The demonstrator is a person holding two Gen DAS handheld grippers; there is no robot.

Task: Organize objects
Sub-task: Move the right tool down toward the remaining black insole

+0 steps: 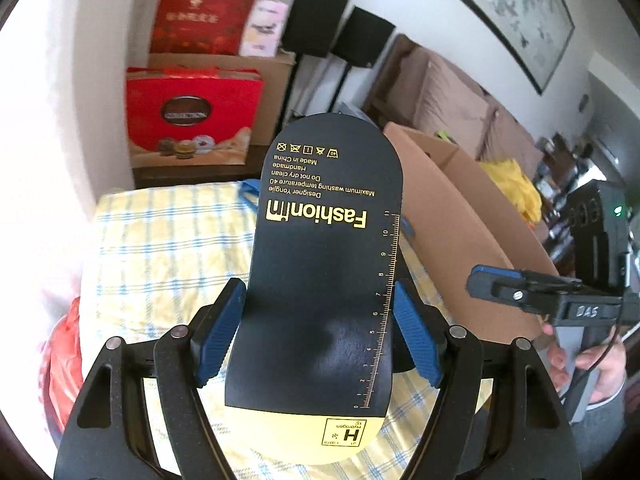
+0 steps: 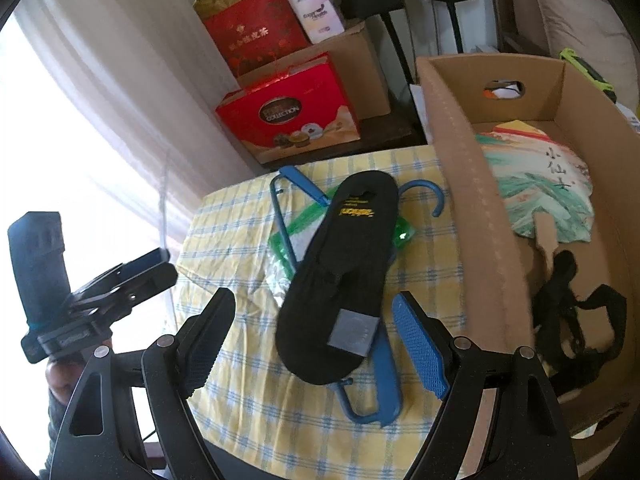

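Sock card sits clamped between pads of my left hand-held gripper, raised over the desk, so swing it w/o tilting to the cardboard box at its right, while right hand-held gripper hangs wide, empty, above the other sock.

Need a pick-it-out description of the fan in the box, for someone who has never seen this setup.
Find the big open cardboard box that stands at the right edge of the yellow checked table. The fan lies flat on the box floor toward its far end. It is pale paper painted with green strokes and black characters, unlike the tangle of black straps nearer the camera.
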